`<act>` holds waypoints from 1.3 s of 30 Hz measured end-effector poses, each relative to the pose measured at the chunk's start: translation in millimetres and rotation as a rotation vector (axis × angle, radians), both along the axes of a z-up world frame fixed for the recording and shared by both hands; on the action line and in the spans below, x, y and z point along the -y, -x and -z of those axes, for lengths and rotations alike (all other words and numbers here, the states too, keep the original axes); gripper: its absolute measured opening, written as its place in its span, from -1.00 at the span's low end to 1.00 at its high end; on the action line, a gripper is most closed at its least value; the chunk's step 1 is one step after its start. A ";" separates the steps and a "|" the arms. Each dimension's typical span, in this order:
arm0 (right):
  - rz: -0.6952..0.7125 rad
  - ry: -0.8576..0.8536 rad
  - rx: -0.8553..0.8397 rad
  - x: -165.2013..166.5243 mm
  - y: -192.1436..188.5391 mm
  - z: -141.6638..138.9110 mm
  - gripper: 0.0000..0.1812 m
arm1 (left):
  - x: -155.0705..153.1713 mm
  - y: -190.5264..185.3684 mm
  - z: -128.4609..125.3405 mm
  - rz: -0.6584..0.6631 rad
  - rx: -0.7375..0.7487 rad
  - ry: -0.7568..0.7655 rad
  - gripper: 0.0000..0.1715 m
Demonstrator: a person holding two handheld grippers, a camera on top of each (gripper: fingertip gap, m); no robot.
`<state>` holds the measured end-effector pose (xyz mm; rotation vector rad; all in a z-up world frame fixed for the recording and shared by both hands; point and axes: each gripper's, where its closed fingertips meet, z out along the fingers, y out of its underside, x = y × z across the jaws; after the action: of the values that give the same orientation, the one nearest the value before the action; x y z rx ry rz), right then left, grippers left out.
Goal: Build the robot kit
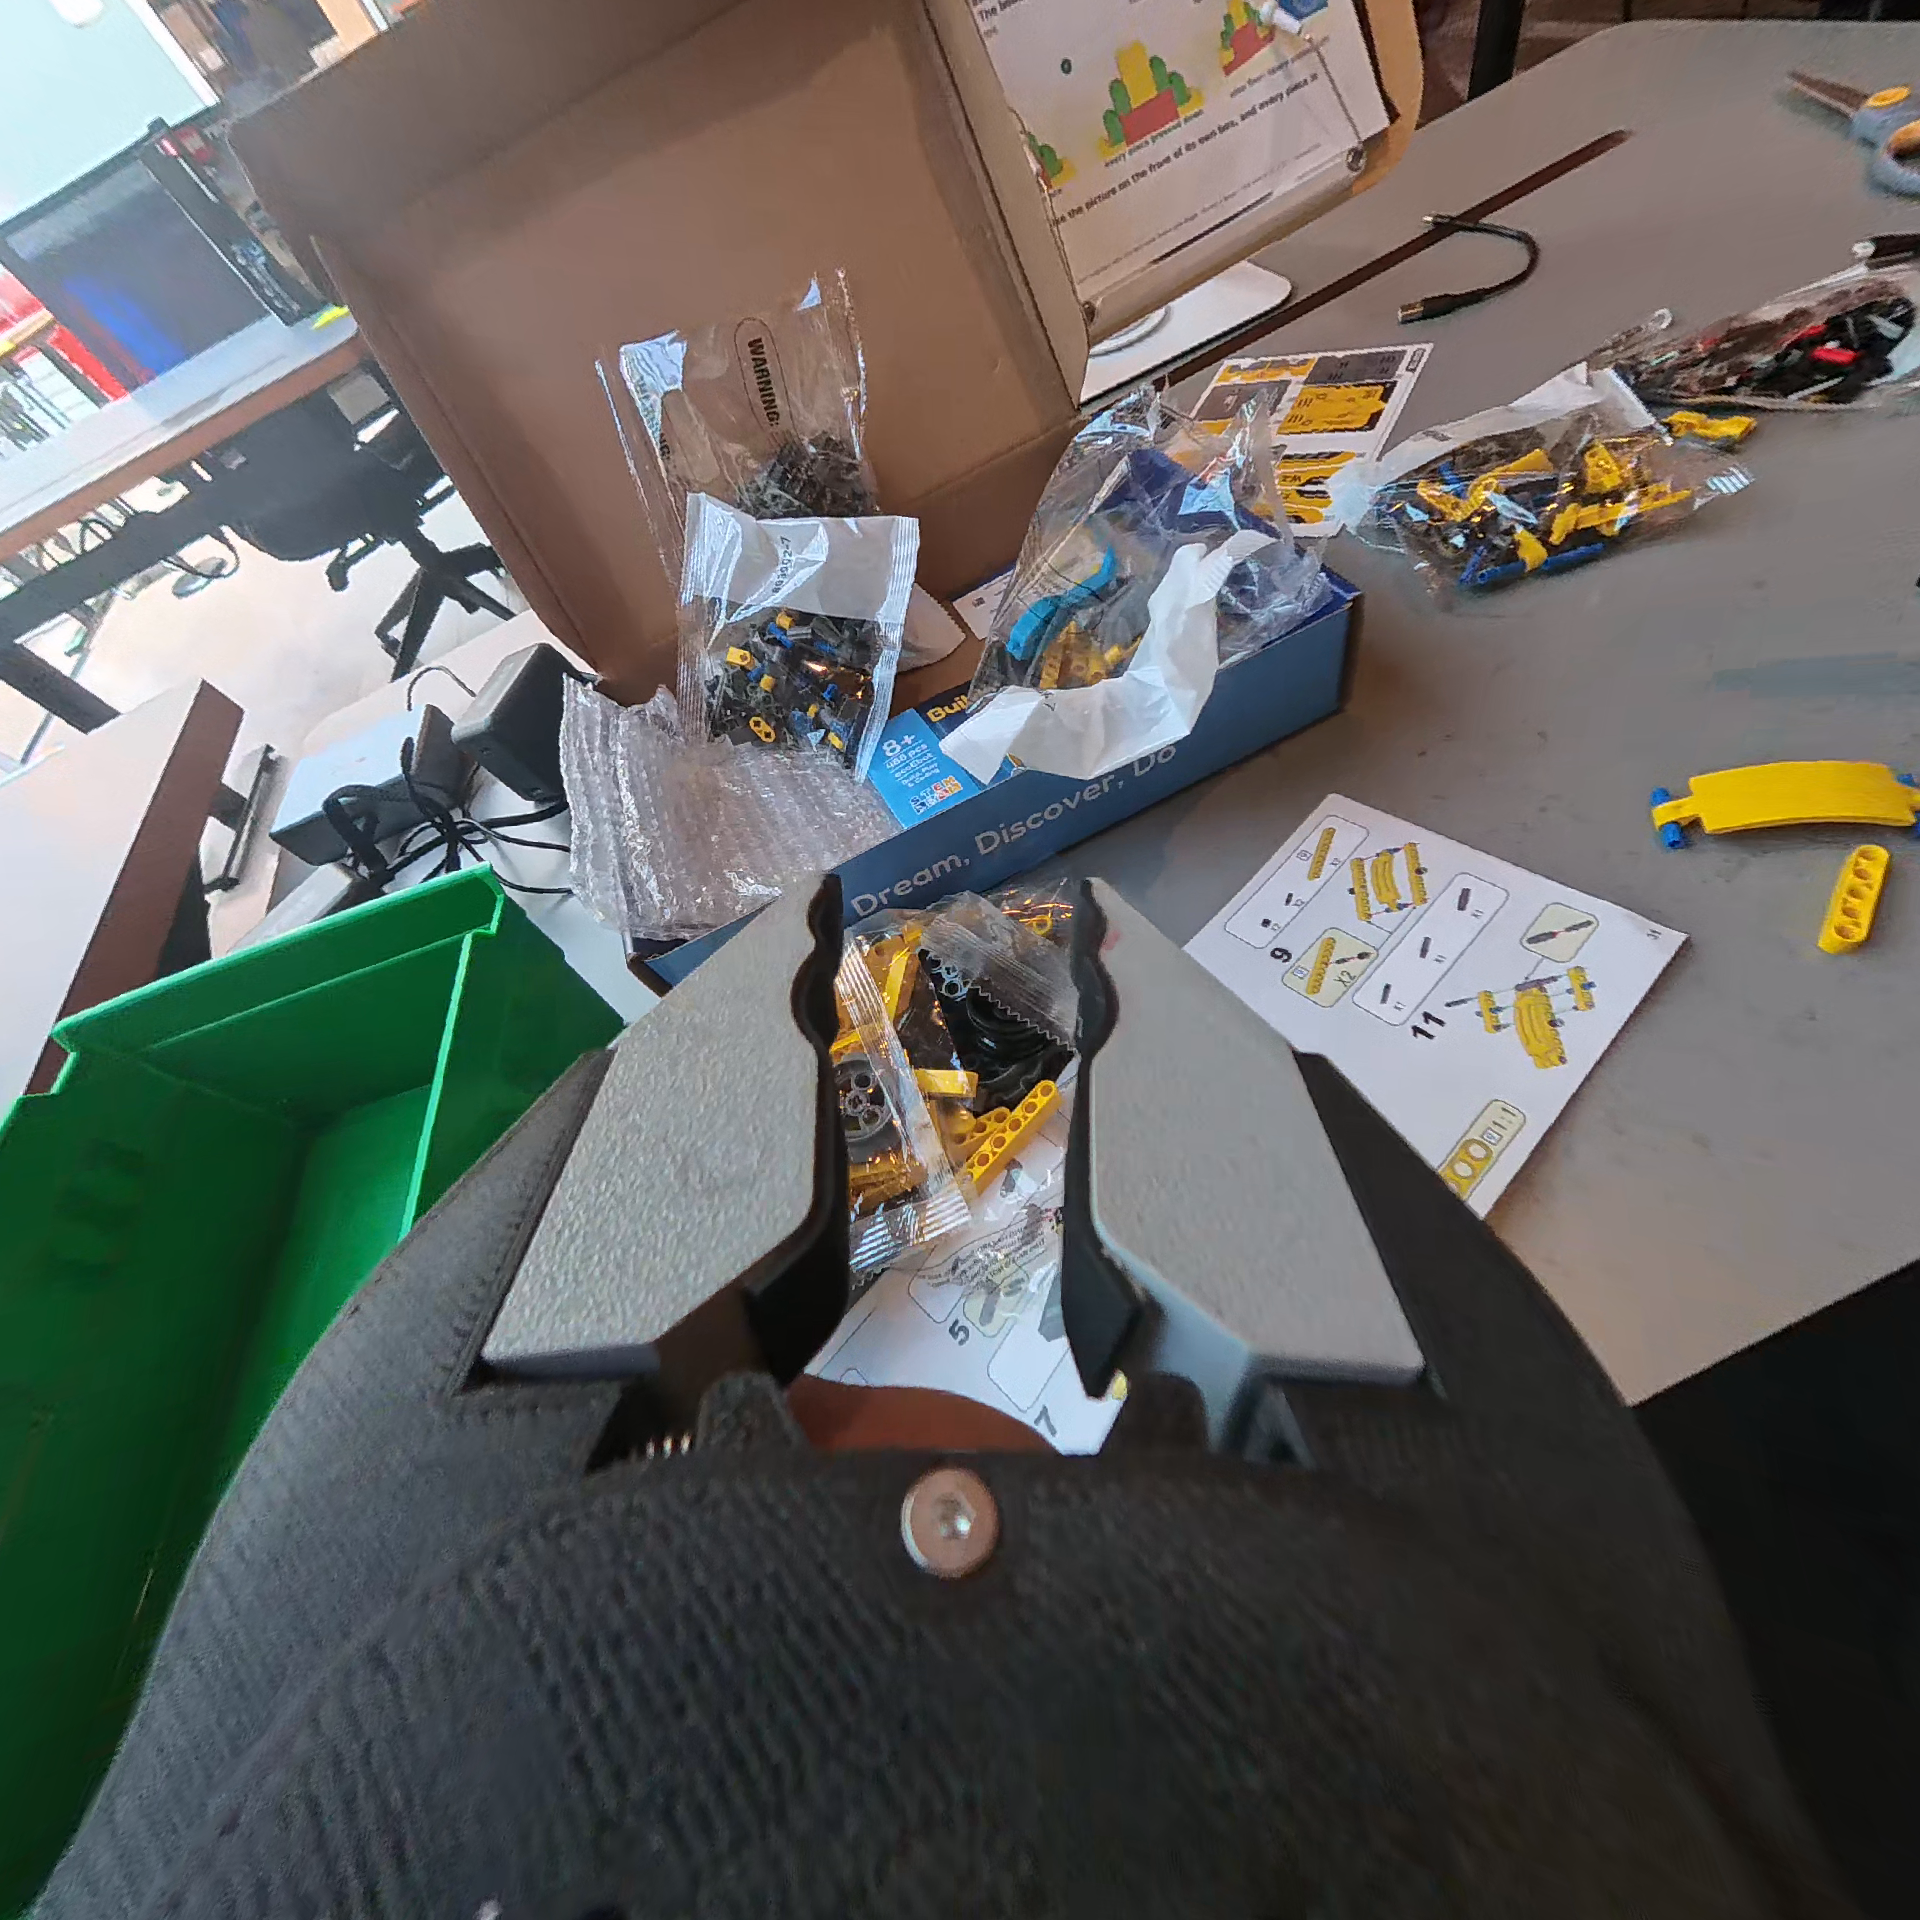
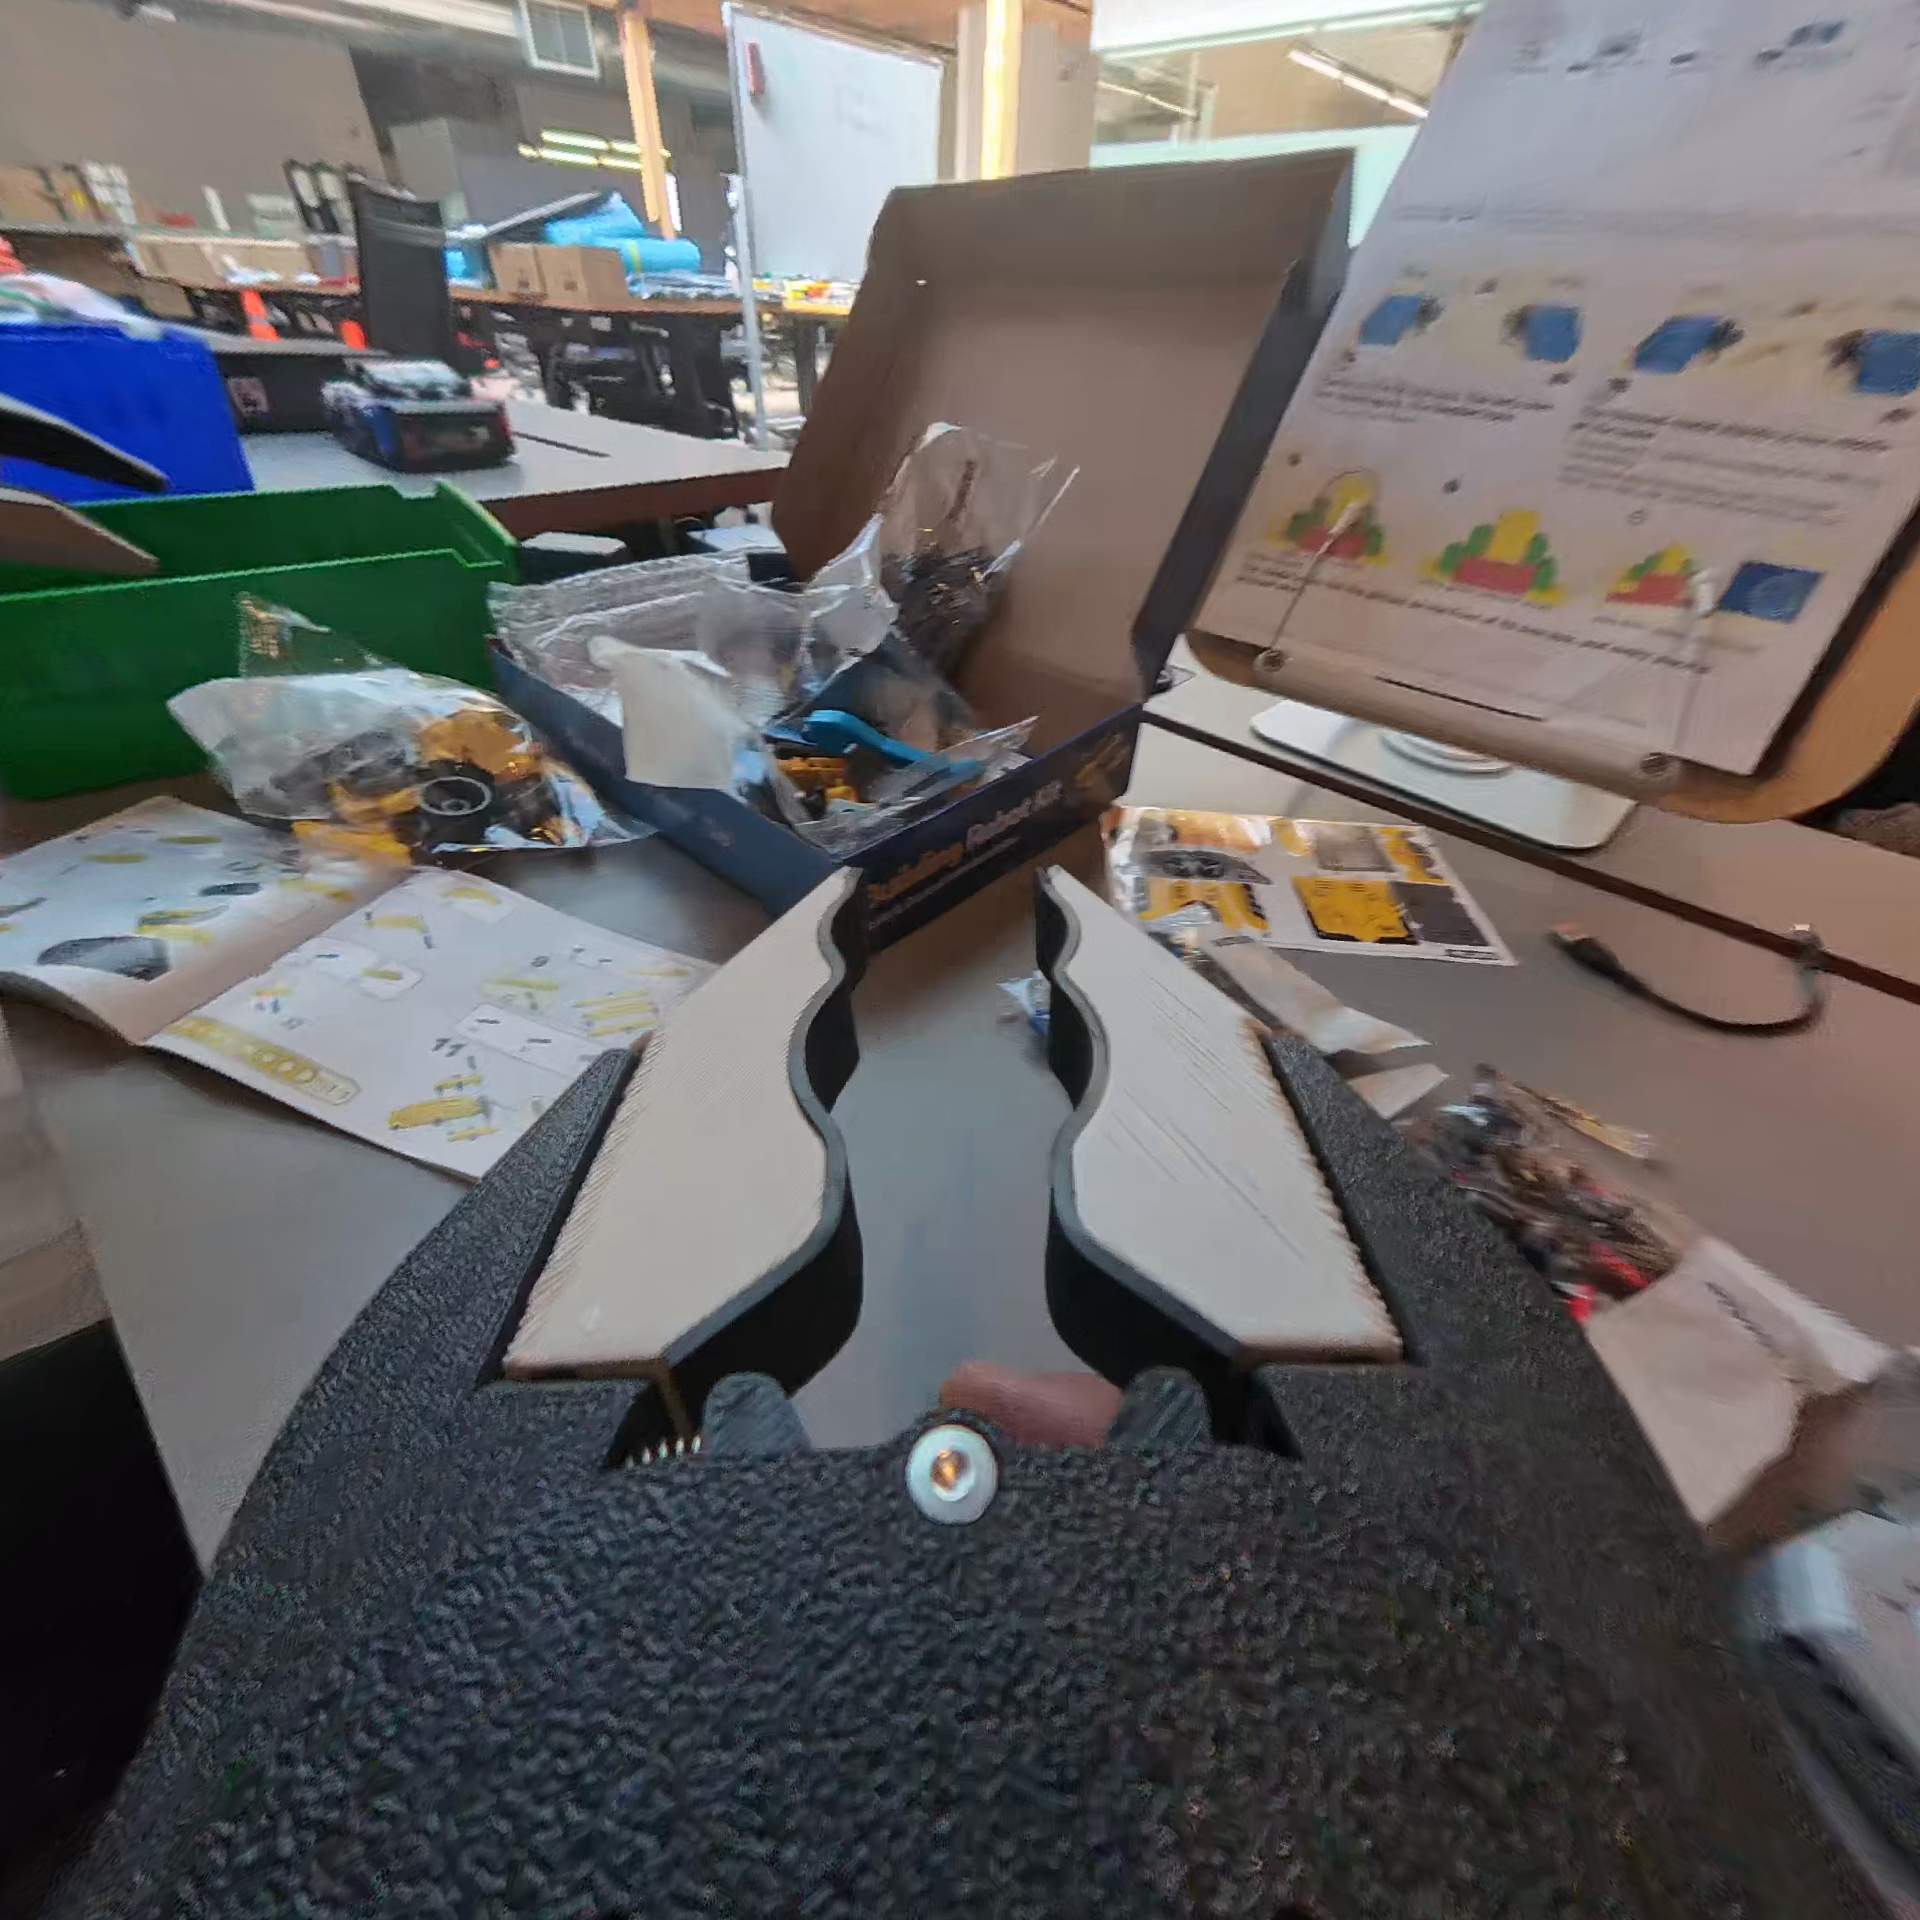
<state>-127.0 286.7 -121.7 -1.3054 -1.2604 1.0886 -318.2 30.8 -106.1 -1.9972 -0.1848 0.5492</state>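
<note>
My left gripper [image 1: 956, 914] is open. A clear bag of yellow and black parts [image 1: 935, 1060] lies between and below its fingers, on an open instruction booklet [image 1: 1455, 997]; I cannot tell whether the fingers touch the bag. The same bag [image 2: 416, 769] shows at the left of the right wrist view. My right gripper [image 2: 948, 894] is open and empty above bare table, just short of the corner of a blue box [image 2: 748, 831] with a raised cardboard lid. The box [image 1: 1091, 821] holds several clear bags of small parts.
A green bin [image 1: 260, 1091] stands left of the box. A yellow curved part [image 1: 1787, 795] and a yellow beam [image 1: 1855, 912] lie loose. More part bags [image 1: 1538, 499] [image 2: 1558, 1205], a sticker sheet [image 2: 1320, 894], a page stand [image 2: 1610, 416], a cable [image 2: 1714, 987] and scissors [image 1: 1870, 114] lie around. One gripper's finger ends stand about 35 cm off the other's. The yellow beam [image 1: 1855, 912] is about 20 cm from my right fingertips and 25 cm from my left.
</note>
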 end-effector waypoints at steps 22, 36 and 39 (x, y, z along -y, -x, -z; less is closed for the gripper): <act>0.015 0.080 0.374 -29.9 -15.7 26.8 -0.60 | -46.4 -68.8 28.2 0.245 0.134 0.050 -0.48; 0.107 -0.035 0.947 -78.7 50.3 131.9 -0.53 | -39.5 -71.1 19.8 0.256 0.119 0.042 -0.49; 0.032 0.015 0.984 -70.3 52.8 141.0 -0.86 | -36.2 -69.2 15.5 0.251 0.117 0.029 -0.49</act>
<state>-179.8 357.0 -262.7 -1.9590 -1.9040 0.3859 -249.0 67.1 -121.7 -2.0446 0.0041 0.2763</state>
